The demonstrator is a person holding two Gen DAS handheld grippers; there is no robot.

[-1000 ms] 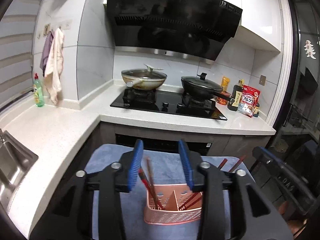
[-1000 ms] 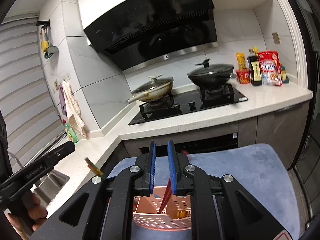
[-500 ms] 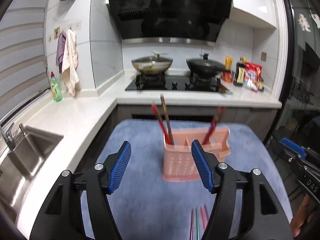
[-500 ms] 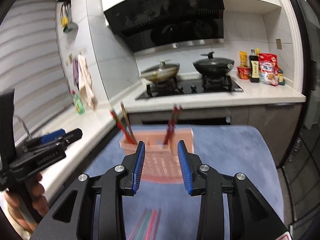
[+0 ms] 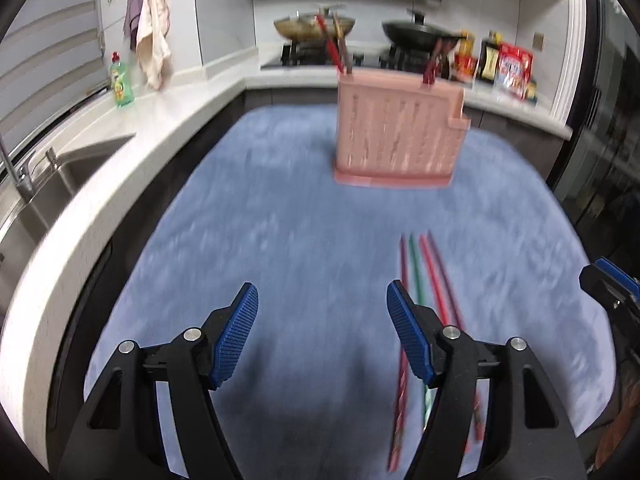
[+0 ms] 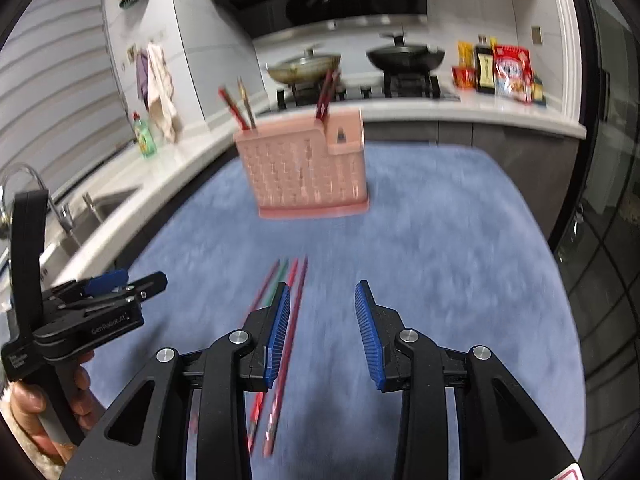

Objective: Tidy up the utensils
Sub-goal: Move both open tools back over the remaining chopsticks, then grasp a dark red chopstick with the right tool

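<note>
- My left tongs (image 5: 322,334) are opening, nothing between the pads; the loose chopsticks (image 5: 420,280) lie at two o'clock, passing under the right finger.
- My right tongs (image 6: 320,334) stand apart, empty; chopsticks (image 6: 286,300) at ten o'clock.
- The holder (image 6: 306,168) stands at twelve o'clock on the mat (image 6: 440,260).

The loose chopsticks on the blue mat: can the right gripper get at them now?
Probably yes. The loose chopsticks lie flat on the blue mat beside the open right gripper, and nothing covers them.
</note>
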